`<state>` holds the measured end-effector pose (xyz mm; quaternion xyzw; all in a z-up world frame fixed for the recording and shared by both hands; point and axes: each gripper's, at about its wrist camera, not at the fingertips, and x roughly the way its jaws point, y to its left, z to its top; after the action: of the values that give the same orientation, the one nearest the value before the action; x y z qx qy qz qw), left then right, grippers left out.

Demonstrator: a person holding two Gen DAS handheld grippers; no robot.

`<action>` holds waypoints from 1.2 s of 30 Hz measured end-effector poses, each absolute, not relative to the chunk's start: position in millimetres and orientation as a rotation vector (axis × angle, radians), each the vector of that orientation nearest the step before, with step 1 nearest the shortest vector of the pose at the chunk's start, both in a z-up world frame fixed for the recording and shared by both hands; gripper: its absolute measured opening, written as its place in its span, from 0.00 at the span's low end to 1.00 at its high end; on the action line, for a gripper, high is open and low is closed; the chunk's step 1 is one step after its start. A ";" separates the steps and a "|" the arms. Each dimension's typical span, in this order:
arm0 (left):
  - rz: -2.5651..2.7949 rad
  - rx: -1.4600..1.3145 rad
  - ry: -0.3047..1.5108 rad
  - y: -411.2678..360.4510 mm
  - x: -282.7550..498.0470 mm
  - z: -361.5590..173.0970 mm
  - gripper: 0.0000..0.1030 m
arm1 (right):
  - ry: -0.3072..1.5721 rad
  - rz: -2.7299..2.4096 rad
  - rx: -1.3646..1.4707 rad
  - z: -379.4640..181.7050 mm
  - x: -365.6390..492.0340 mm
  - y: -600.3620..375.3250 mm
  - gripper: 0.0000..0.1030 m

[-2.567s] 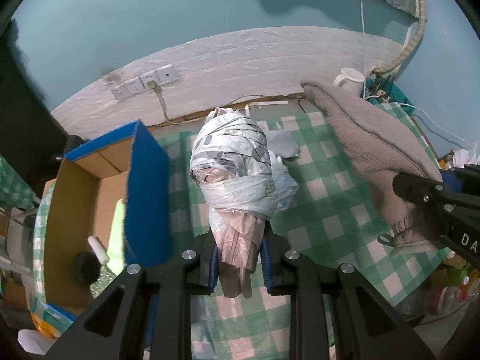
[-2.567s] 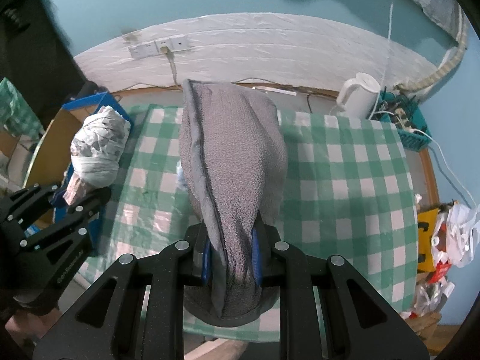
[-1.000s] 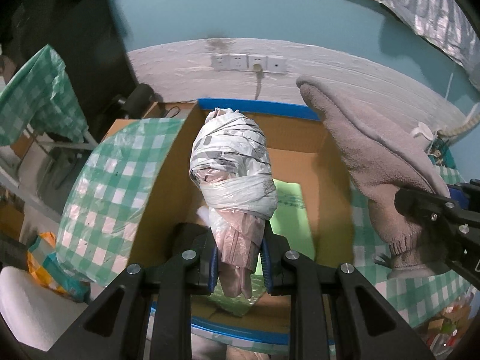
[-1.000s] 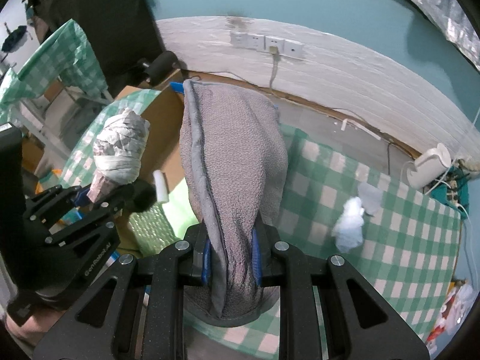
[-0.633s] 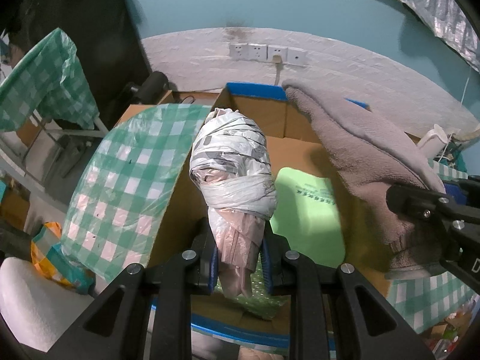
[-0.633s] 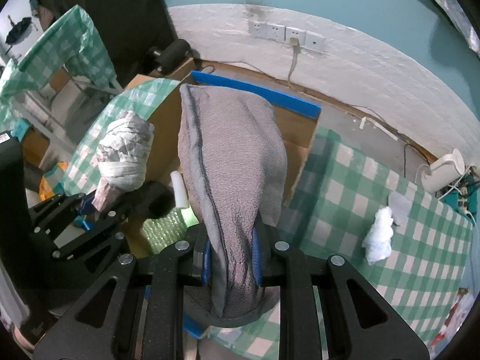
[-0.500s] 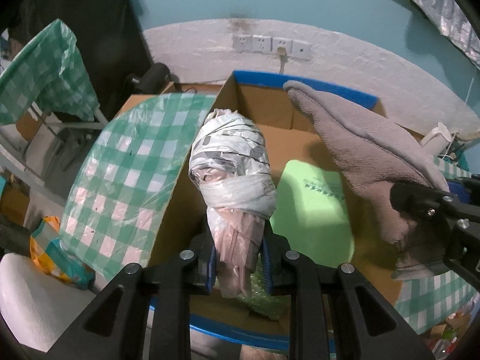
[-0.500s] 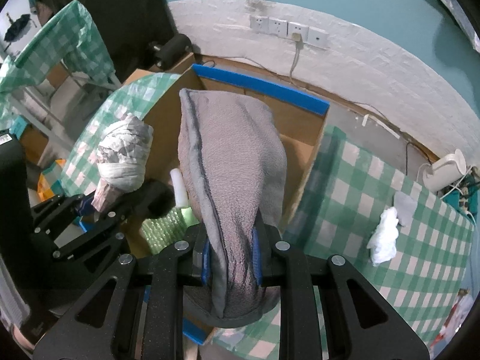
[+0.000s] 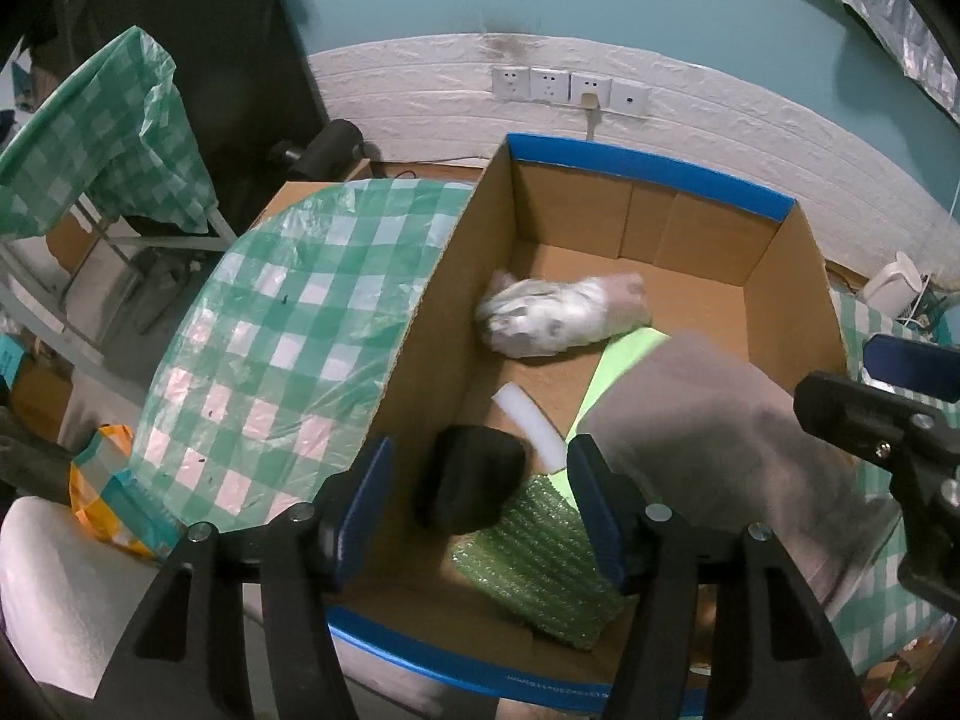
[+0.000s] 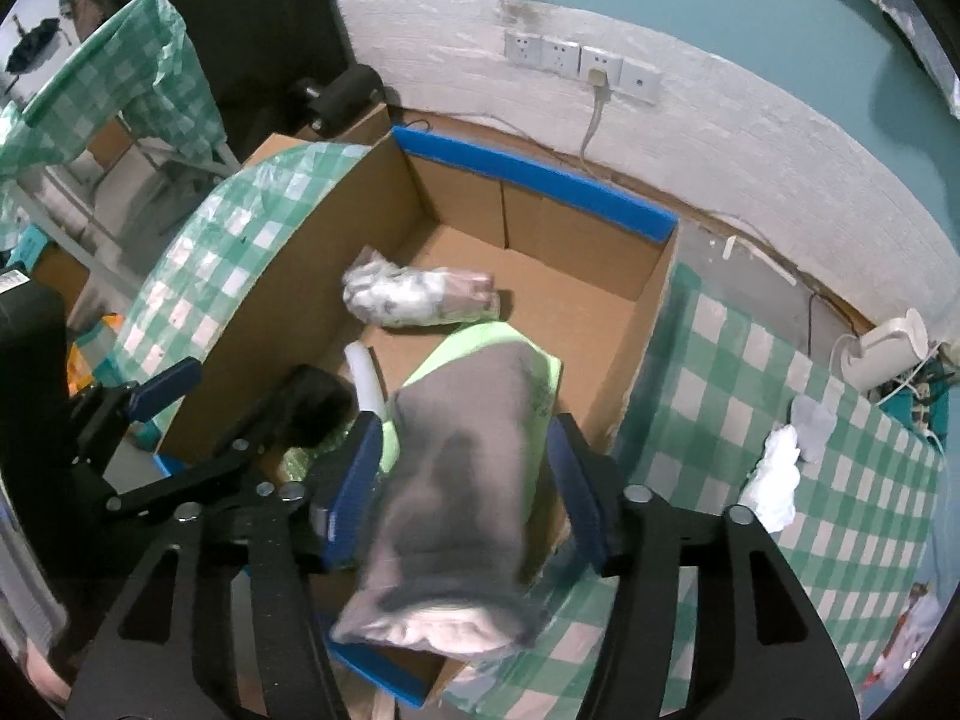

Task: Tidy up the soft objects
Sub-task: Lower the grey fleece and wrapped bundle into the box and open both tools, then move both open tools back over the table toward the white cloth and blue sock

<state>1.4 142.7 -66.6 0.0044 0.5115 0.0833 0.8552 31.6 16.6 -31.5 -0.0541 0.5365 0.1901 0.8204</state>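
Observation:
A cardboard box with blue-edged walls (image 9: 648,171) (image 10: 528,177) stands open below both grippers. The wrapped plastic-bag bundle (image 9: 558,315) (image 10: 414,294) lies on the box floor near the far left. The grey towel (image 10: 456,480) (image 9: 708,438), blurred, is falling between the open jaws of my right gripper (image 10: 462,486) over the box's right side. My left gripper (image 9: 480,504) is open and empty above the box's near edge.
In the box lie a light green pad (image 10: 480,342), green bubble wrap (image 9: 540,546), a white foam stick (image 9: 528,420) and a black lump (image 9: 474,474). A green checked cloth (image 9: 288,348) lies left of the box. White crumpled tissue (image 10: 774,474) sits on the checked table at right.
Both grippers have opened. The bag bundle has dropped from the left gripper onto the box floor. The grey towel has been let go by the right gripper and is falling into the box.

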 end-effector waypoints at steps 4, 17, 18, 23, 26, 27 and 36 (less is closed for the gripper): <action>0.168 0.018 1.060 140.7 -0.1 -62.6 0.60 | 1.138 0.389 -0.108 -28.9 32.8 11.1 0.58; 0.124 0.023 1.044 124.4 -0.6 -54.4 0.61 | 1.143 0.322 -0.055 -30.1 33.1 -34.2 0.58; 0.121 0.025 1.042 122.4 -1.0 -53.5 0.61 | 1.141 0.316 -0.051 -29.8 32.9 -38.5 0.58; 0.102 0.046 1.033 109.8 -3.8 -47.8 0.61 | 1.137 0.299 -0.041 -29.1 30.1 -54.0 0.58; 0.090 0.053 1.023 102.3 -5.3 -43.7 0.64 | 1.137 0.288 -0.031 -30.1 27.7 -67.2 0.58; 0.085 0.056 1.019 99.8 -5.8 -42.5 0.66 | 1.137 0.285 -0.030 -31.0 26.6 -71.1 0.58; 0.036 0.097 1.005 62.2 -8.1 -35.6 0.66 | 1.152 0.227 0.015 -40.4 18.8 -122.1 0.58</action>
<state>-8.1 62.2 -35.6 0.0463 0.4816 0.0173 0.8750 18.8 -122.1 -40.4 0.0073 0.5435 0.1070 0.8325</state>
